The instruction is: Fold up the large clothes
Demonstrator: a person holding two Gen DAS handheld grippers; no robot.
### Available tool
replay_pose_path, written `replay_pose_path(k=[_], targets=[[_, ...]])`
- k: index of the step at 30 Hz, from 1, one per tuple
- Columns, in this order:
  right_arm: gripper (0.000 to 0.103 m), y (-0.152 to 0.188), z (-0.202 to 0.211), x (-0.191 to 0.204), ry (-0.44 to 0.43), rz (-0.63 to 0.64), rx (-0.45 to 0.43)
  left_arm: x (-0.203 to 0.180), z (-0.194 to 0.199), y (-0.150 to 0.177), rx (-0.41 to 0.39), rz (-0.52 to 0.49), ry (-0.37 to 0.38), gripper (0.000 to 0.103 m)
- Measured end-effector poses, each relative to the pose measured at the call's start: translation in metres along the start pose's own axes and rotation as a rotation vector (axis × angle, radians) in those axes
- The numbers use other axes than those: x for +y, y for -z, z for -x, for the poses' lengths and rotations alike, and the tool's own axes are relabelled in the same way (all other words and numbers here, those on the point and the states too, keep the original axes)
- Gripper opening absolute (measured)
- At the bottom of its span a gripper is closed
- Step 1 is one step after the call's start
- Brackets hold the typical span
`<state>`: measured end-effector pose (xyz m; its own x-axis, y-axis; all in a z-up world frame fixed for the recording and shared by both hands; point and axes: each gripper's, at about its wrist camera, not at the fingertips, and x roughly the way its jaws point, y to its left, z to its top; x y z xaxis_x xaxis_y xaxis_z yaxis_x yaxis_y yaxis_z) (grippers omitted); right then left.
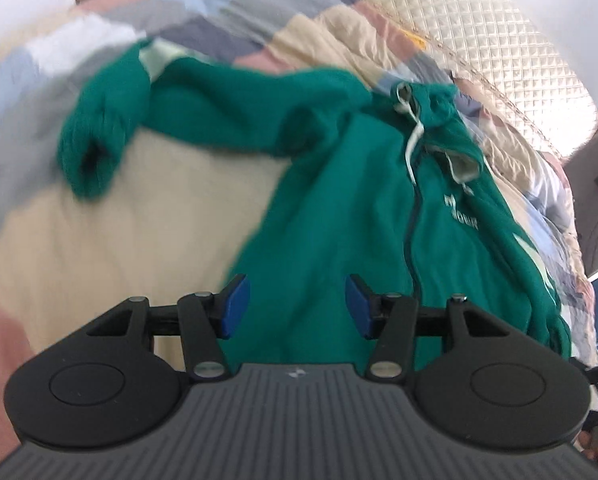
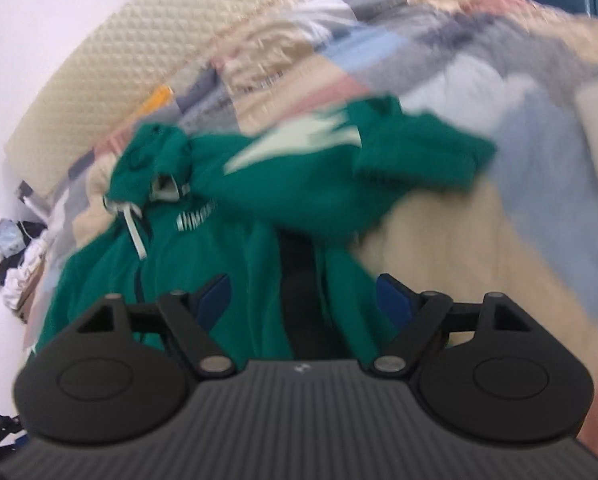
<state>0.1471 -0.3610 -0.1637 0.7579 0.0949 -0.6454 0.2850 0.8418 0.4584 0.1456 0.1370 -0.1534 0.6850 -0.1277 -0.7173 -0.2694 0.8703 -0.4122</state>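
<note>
Both my left claw (image 1: pixel 297 306) and right claw (image 2: pixel 304 302) gape empty above the rumpled green zip-up hoodie (image 1: pixel 339 208); I'd grab the sleeve (image 1: pixel 99 140) sprawled beside its hood and fold it inward.

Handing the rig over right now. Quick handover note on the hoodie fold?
Left tongs: open, empty, above the green hoodie.
Right tongs: open, empty, over the same hoodie.
Hoodie lies front up on the patchwork quilt, zip closed, hood rumpled at the top.
Done: one sleeve lies across the chest.
Left: the other sleeve lies spread out to the side; bring it in, then fold the body.
</note>
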Motion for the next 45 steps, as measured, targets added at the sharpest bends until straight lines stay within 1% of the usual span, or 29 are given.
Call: replay_pose_path(k=[2,5,8,13,14,16,17,18,19,20,21,22,24,26,28,29,32,34,37,39,40,42,43,45], targets=[[0.081,0.011,0.002,0.001,-0.001,0.011,0.021,0.002,-0.002,0.019,0.011,0.013,-0.006,0.06],[0.081,0.018,0.007,0.009,0.037,0.057,0.004,0.01,-0.007,0.037,0.038,0.03,-0.023,0.061],[0.083,0.023,-0.001,0.016,0.048,0.106,0.032,0.022,-0.011,0.037,0.016,0.034,-0.089,0.064],[0.083,0.033,-0.021,0.02,0.089,0.173,0.105,0.036,-0.024,0.034,0.039,0.041,-0.133,0.065],[0.083,0.035,-0.025,0.022,0.097,0.184,0.122,0.037,-0.028,0.036,0.055,0.04,-0.132,0.065],[0.082,0.04,-0.032,0.025,0.101,0.213,0.155,0.039,-0.037,0.033,0.092,0.045,-0.102,0.065],[0.079,0.042,-0.034,0.027,0.097,0.224,0.171,0.039,-0.038,0.034,0.096,0.047,-0.098,0.065],[0.07,0.044,-0.036,0.028,0.096,0.232,0.187,0.039,-0.039,0.035,0.094,0.043,-0.104,0.065],[0.064,0.045,-0.038,0.029,0.099,0.239,0.199,0.037,-0.041,0.036,0.095,0.03,-0.11,0.065],[0.049,0.046,-0.038,0.029,0.104,0.241,0.205,0.036,-0.043,0.038,0.099,0.016,-0.117,0.064],[0.032,0.045,-0.038,0.028,0.106,0.235,0.209,0.034,-0.046,0.038,0.101,0.008,-0.123,0.064],[0.023,0.044,-0.037,0.027,0.096,0.222,0.212,0.034,-0.047,0.039,0.1,0.003,-0.126,0.062],[0.015,0.042,-0.035,0.026,0.051,0.191,0.22,0.031,-0.048,0.041,0.101,-0.002,-0.13,0.051],[0.013,0.041,-0.029,0.026,-0.018,0.168,0.208,0.031,-0.047,0.041,0.096,-0.01,-0.125,0.029],[0.012,0.041,-0.021,0.029,-0.111,0.144,0.199,0.029,-0.043,0.039,0.081,-0.021,-0.118,0.017],[0.012,0.039,-0.017,0.03,-0.159,0.13,0.191,0.029,-0.04,0.038,0.072,-0.019,-0.111,0.015],[0.012,0.036,-0.003,0.03,-0.265,0.091,0.166,0.032,-0.024,0.027,0.033,0.003,-0.081,0.013],[0.012,0.031,0.004,0.024,-0.344,0.032,0.154,0.035,-0.008,0.016,-0.007,0.01,-0.068,0.012],[0.012,0.027,0.013,0.017,-0.467,-0.057,0.145,0.042,0.014,0.0,-0.042,0.038,-0.04,0.012],[0.012,0.026,0.017,0.018,-0.512,-0.071,0.141,0.043,0.022,-0.006,-0.056,0.033,-0.046,0.012],[0.012,0.023,0.018,0.018,-0.514,-0.07,0.14,0.043,0.023,-0.008,-0.059,0.028,-0.052,0.012],[0.012,0.022,0.018,0.019,-0.473,-0.054,0.144,0.042,0.019,-0.007,-0.05,0.015,-0.076,0.012],[0.012,0.023,0.015,0.021,-0.431,-0.038,0.152,0.042,0.013,-0.005,-0.039,0.007,-0.094,0.012],[0.012,0.028,0.01,0.021,-0.299,0.006,0.179,0.044,0.001,0.0,-0.012,-0.005,-0.129,0.013]])
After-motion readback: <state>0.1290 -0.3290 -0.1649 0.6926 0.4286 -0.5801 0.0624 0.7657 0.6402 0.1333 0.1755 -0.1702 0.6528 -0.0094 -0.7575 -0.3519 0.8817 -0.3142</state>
